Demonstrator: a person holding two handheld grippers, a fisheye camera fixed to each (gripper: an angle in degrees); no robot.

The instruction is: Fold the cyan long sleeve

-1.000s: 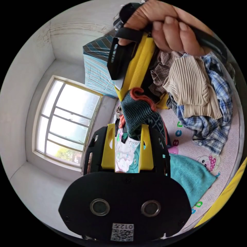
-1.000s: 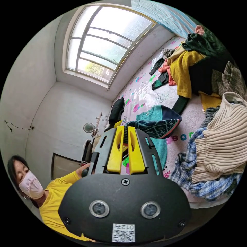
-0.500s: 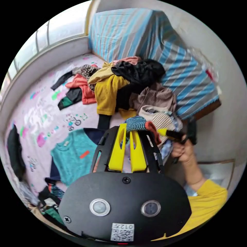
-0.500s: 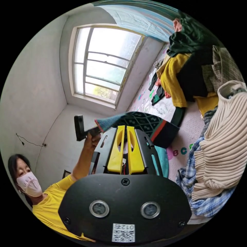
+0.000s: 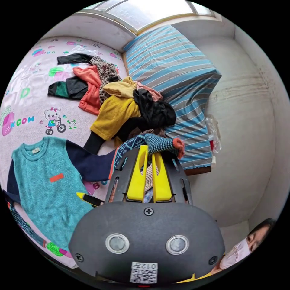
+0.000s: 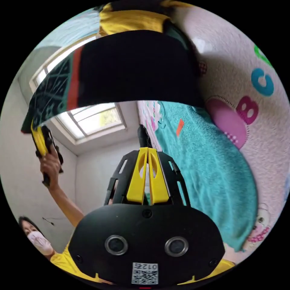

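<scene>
The cyan long sleeve (image 5: 45, 181) lies chest-up on the pink printed bed cover (image 5: 27, 117), and what has changed in the last second is who holds its patterned cuff. A second ago both grippers pinched that cuff together; now only the left gripper (image 5: 148, 151) has it, its yellow jaws clenched on the cuff (image 5: 160, 144) and raised well above the sweater body, so the navy sleeve (image 5: 90, 166) stretches taut out from the shoulder. In the right gripper view the sleeve arcs overhead up to the left gripper. The right gripper (image 6: 147, 152) has let go and dropped close over the sweater's cyan body (image 6: 208, 169), jaws nearly closed on nothing visible. That likely frees it to pin the body while the sleeve folds across.
</scene>
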